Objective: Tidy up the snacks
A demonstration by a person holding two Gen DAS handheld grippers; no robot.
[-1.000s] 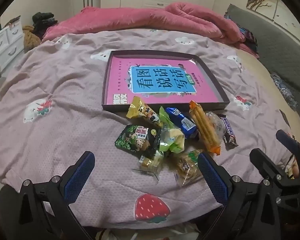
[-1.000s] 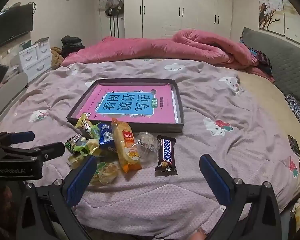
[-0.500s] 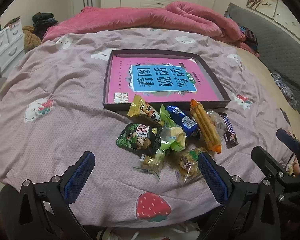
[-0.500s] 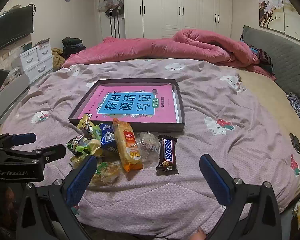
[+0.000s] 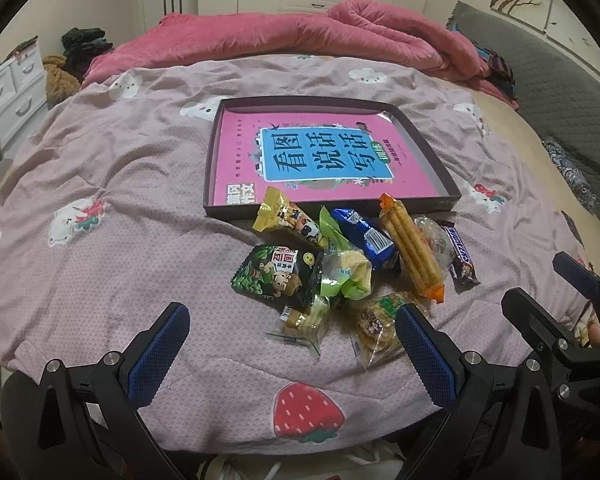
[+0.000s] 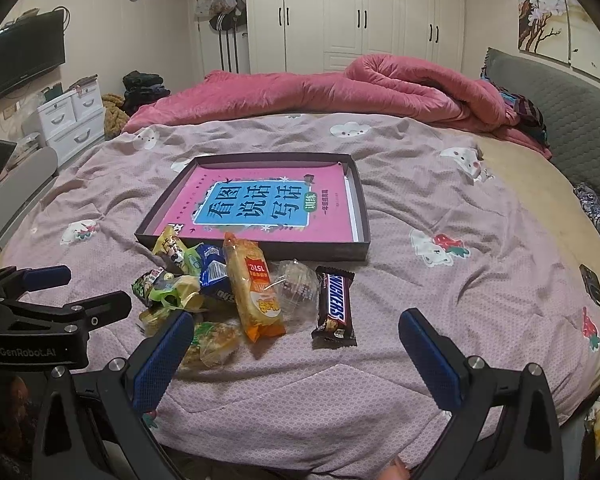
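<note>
A pile of several snack packets lies on the bed in front of a shallow dark tray (image 5: 440,156) (image 6: 363,216) that holds a pink book. The pile includes a Snickers bar (image 5: 460,256) (image 6: 335,306), a long orange biscuit pack (image 5: 414,246) (image 6: 256,284), a blue pack (image 5: 366,238), a dark green pack (image 5: 278,276) and a yellow pack (image 5: 286,220). My left gripper (image 5: 292,336) is open and empty, just short of the pile. My right gripper (image 6: 296,338) is open and empty near the Snickers bar. Each gripper shows in the other's view.
The bed has a mauve printed cover (image 5: 100,184). A rolled pink duvet (image 6: 340,88) lies at the back. A grey headboard (image 6: 560,92) is to the right, white drawers (image 6: 70,118) and a TV (image 6: 24,54) to the left.
Both views have tilted up and drawn slightly closer to the snack pile. No snack has moved and both grippers stay open.
</note>
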